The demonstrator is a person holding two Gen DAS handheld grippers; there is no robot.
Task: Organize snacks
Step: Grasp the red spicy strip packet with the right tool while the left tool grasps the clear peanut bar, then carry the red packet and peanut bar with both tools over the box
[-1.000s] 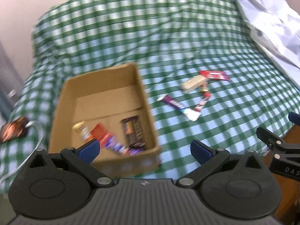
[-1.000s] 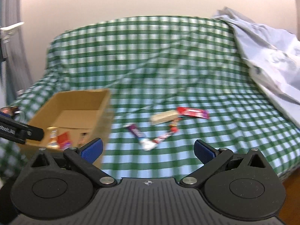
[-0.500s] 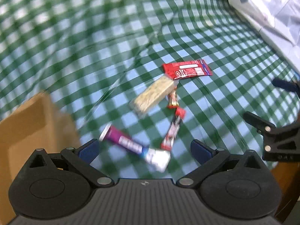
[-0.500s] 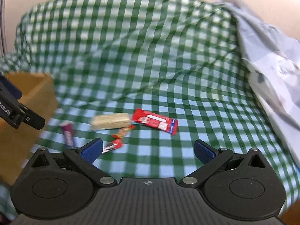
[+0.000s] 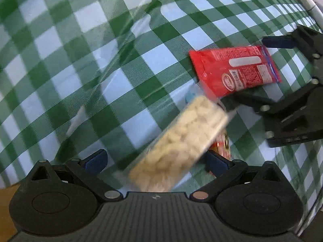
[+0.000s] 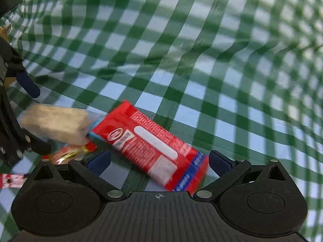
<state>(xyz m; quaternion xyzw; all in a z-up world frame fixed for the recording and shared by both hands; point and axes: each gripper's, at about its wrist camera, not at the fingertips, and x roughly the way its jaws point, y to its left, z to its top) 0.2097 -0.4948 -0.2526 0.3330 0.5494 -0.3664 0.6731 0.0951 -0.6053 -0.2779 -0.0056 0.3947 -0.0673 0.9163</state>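
Observation:
A pale cereal bar in clear wrap (image 5: 179, 147) lies slanted on the green checked cloth (image 5: 80, 50), between the spread fingers of my open left gripper (image 5: 155, 161). A red snack packet (image 6: 153, 147) lies between the fingers of my open right gripper (image 6: 159, 161); the same red packet (image 5: 236, 68) shows at the upper right of the left wrist view, with the right gripper's fingers (image 5: 280, 40) on either side of it. The cereal bar (image 6: 56, 125) touches the packet's left end. A small red-gold candy (image 6: 70, 153) lies under the bar.
Another red-and-white wrapper (image 6: 10, 179) lies at the left edge of the right wrist view. The left gripper's body (image 6: 12, 121) fills that view's left side. A strip of brown cardboard (image 5: 6, 211) shows at the lower left of the left wrist view.
Both grippers have dropped close to the cloth. The left now straddles the cereal bar and the right straddles the red packet. The cardboard box and purple bar have left view.

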